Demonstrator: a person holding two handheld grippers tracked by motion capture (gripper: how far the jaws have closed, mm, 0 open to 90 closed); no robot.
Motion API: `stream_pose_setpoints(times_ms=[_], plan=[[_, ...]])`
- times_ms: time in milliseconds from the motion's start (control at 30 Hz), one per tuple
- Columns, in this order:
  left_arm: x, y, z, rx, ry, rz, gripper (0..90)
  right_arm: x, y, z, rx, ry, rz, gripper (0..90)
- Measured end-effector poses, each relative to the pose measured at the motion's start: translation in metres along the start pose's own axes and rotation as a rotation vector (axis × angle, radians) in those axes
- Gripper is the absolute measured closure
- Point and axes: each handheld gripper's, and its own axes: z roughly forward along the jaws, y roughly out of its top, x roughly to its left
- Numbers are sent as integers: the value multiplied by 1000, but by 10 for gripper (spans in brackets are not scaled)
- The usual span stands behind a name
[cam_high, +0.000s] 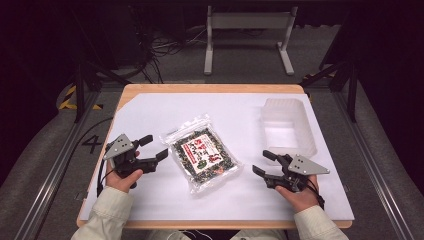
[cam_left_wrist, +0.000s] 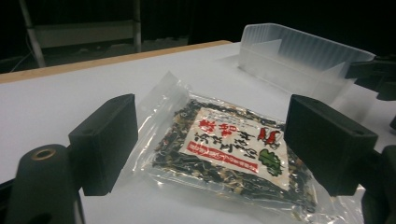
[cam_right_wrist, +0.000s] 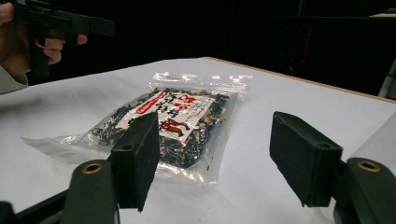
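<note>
Clear plastic packet (cam_high: 202, 152) of dark dried bits with a white and red printed label, lying flat on the white sheet (cam_high: 150, 115) near the middle of the table (cam_high: 210, 88), turned at a slant, one sealed end toward the far left. Left gripper (cam_high: 154, 148) just beside the packet's left edge, apart from it, jaws spread wide with nothing between them; in the left gripper view the packet (cam_left_wrist: 229, 149) lying past the two black jaws, untouched. Right gripper (cam_high: 265, 163) off the packet's right side, a little farther away, jaws likewise parted and empty; in the right gripper view the packet (cam_right_wrist: 163, 121) ahead of the jaws, the other hand (cam_right_wrist: 21, 44) and its gripper at the upper left. Frosted clear tub (cam_high: 287, 127) standing at the right of the sheet, just beyond the right gripper, well apart from the packet
</note>
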Motion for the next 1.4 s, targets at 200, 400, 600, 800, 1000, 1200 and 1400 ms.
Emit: stream_pose_setpoints(times_ms=[200, 400, 600, 800, 1000, 1200, 1400], plan=[[7, 7, 4, -2, 14, -10, 184, 0, 0, 0, 3, -1, -3, 338], [14, 13, 12, -8, 28, -11, 179, 1, 0, 0, 3, -1, -4, 338], [24, 14, 22, -17, 62, -14, 233, 1, 0, 2, 5, 2, -11, 338], [37, 9, 33, 10, 79, -47, 282, 0, -1, 0, 3, 1, -7, 338], [48, 0, 46, 81, 92, -103, 237, 1, -1, -2, 5, -4, -7, 336], [60, -8, 54, 163, 117, -194, 298, 3, -2, -5, 9, -14, -14, 331], [70, -14, 61, 167, 130, -222, 304, 6, -2, -9, 8, -20, -21, 325]])
